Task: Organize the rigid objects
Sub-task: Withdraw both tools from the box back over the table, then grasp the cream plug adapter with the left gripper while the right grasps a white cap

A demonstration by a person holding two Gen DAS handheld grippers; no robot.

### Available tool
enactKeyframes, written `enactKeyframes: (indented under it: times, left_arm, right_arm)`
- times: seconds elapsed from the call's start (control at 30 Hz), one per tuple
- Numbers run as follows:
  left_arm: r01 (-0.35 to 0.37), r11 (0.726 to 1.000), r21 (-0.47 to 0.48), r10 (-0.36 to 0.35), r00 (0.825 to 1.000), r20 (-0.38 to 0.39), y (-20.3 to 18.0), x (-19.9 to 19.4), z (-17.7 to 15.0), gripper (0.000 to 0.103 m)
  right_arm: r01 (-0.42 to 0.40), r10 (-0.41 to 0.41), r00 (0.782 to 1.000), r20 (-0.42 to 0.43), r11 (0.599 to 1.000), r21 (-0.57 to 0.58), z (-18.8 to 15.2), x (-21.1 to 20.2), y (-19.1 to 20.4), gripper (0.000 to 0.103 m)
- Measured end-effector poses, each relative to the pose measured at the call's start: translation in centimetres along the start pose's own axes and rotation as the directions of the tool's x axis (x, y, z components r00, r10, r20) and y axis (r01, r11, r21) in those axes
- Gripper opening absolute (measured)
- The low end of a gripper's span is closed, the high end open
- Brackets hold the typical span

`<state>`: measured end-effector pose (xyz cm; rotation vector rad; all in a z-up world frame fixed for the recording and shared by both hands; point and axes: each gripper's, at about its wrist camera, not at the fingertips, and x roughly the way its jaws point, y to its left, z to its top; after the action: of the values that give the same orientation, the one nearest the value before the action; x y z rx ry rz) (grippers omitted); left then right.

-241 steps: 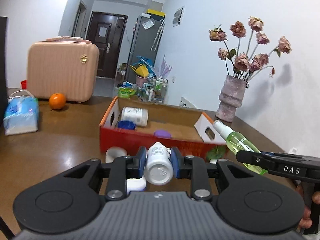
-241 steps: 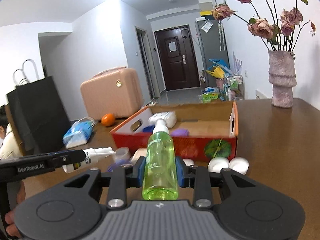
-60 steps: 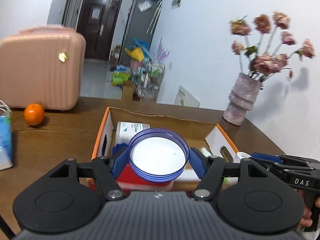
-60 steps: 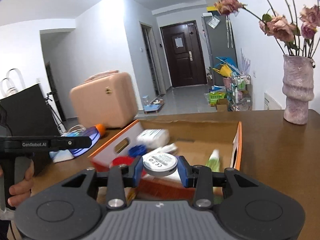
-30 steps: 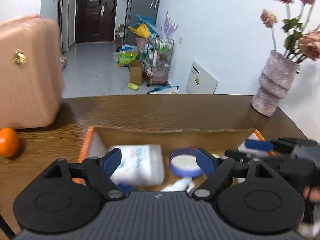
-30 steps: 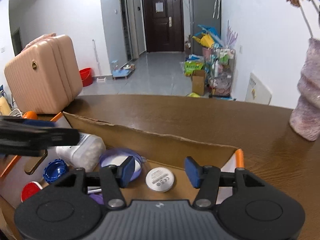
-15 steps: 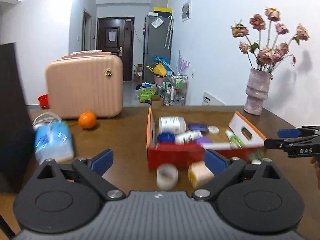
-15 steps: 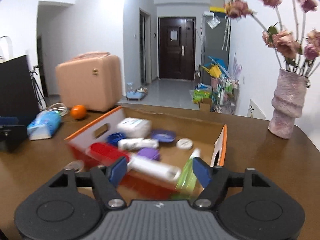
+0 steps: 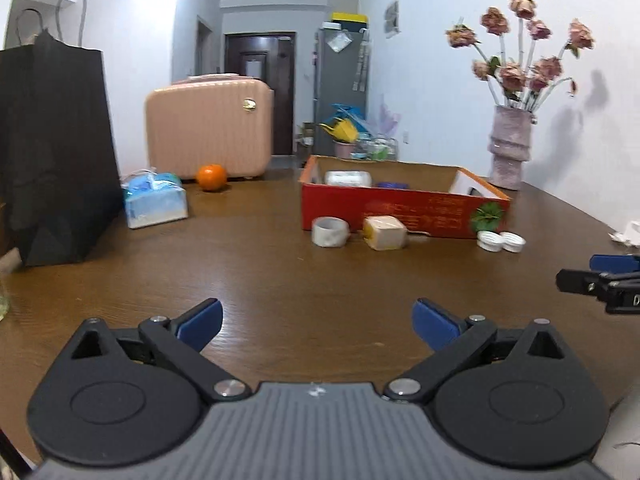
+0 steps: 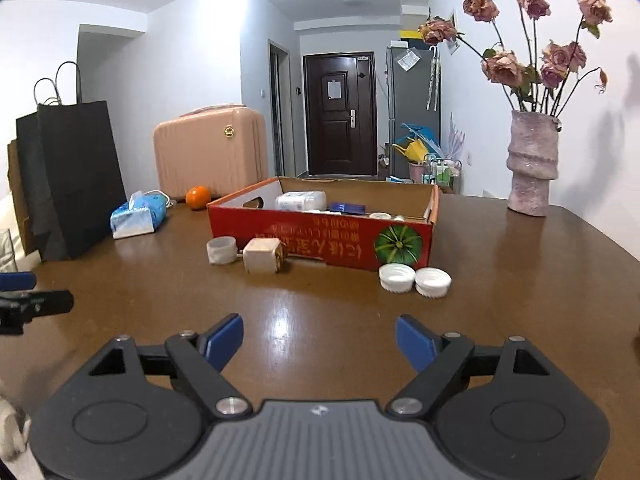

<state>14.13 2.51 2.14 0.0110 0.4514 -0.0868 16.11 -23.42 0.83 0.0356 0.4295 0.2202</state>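
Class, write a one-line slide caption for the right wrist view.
Open hand-held gripper faces red cardboard box, two white caps in front.

Left wrist view low over the near table edge, facing the far red box point(image 9: 404, 208), right wrist view alongside to its right, nearer, both sharing box point(image 10: 320, 240), suitcase point(image 9: 210, 128), vase point(image 10: 532, 164)

Red box point(image 10: 320, 242) on brown table point(image 10: 520, 300); tape roll point(image 10: 221, 251), wooden block point(image 10: 262, 261), two white caps point(image 10: 415, 278) in front.

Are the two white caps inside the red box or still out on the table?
Out. The two white caps sit side by side on the table, just in front of the red box.
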Motion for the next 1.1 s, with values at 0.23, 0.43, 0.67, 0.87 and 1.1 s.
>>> enactKeyframes:
  times: [0.23,0.43,0.67,0.87,1.1]
  left_arm:
    - [0.045,0.998,0.033,-0.044,0.999,-0.031,-2.1,1.2,0.0,0.103]
    - [0.058,0.998,0.038,-0.056,0.996,-0.063,-3.4,4.8,1.4,0.102]
    - [0.097,0.995,-0.016,-0.098,0.99,-0.099,-5.3,12.9,5.3,0.092]
    - [0.087,0.994,-0.066,-0.098,0.977,-0.19,-7.0,21.5,6.9,0.08]
    - [0.098,0.99,-0.101,-0.116,0.975,-0.188,-7.6,25.4,7.2,0.086]
  right_arm:
    - [0.03,-0.029,1.0,-0.01,0.999,0.014,-2.0,-1.1,-0.8,0.083]
    - [0.031,-0.03,0.999,-0.029,0.998,0.052,-1.8,0.3,-2.5,0.077]
    - [0.01,-0.005,0.996,-0.087,0.998,0.062,1.1,6.1,-4.8,0.06]
    - [0.009,0.008,0.985,-0.173,0.995,0.097,3.3,13.2,-6.7,0.054]
    - [0.017,0.011,0.983,-0.183,0.989,0.15,4.5,17.8,-8.5,0.054]
